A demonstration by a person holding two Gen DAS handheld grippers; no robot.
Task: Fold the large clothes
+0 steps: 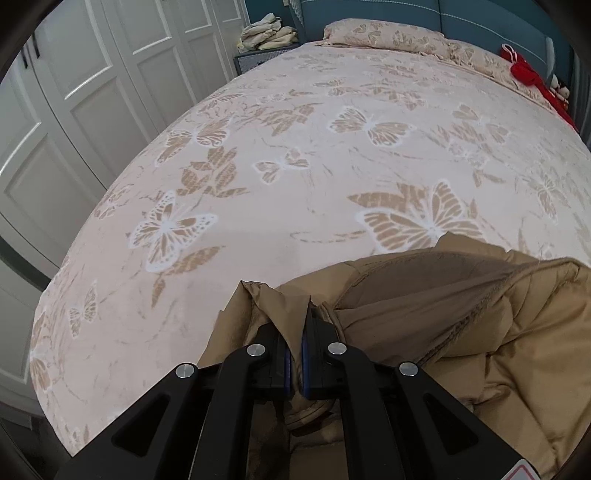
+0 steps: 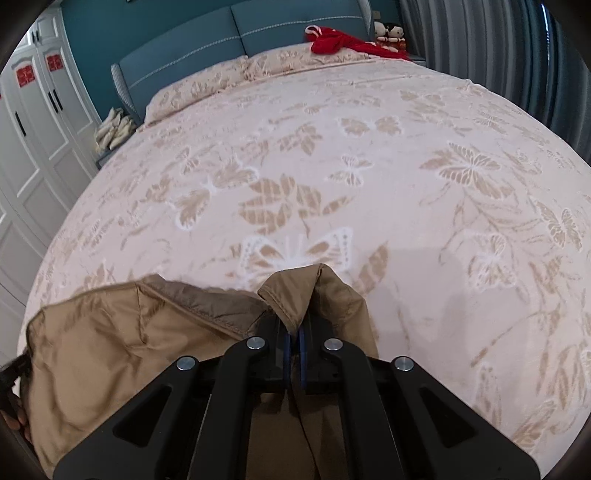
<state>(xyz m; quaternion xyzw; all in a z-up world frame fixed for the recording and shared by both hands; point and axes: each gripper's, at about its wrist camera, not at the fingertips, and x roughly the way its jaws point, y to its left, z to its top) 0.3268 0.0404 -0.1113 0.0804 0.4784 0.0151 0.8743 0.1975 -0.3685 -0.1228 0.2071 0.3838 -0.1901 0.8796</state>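
Observation:
A tan padded jacket (image 1: 461, 325) lies at the near edge of a bed, spreading to the right in the left wrist view and to the left in the right wrist view (image 2: 122, 347). My left gripper (image 1: 295, 332) is shut on a fold of the jacket's edge, with cloth sticking up between the blue pads. My right gripper (image 2: 294, 332) is shut on another fold of the same jacket, which peaks just beyond the fingers. Both hold the cloth a little above the bedspread.
The bed (image 1: 295, 147) has a pale pink butterfly-patterned spread. Pillows (image 1: 384, 35) and a red garment (image 2: 340, 42) lie at the headboard. White wardrobe doors (image 1: 74, 92) stand on the left. A nightstand holds folded pale cloth (image 1: 267, 33). Grey curtains (image 2: 498, 55) hang on the right.

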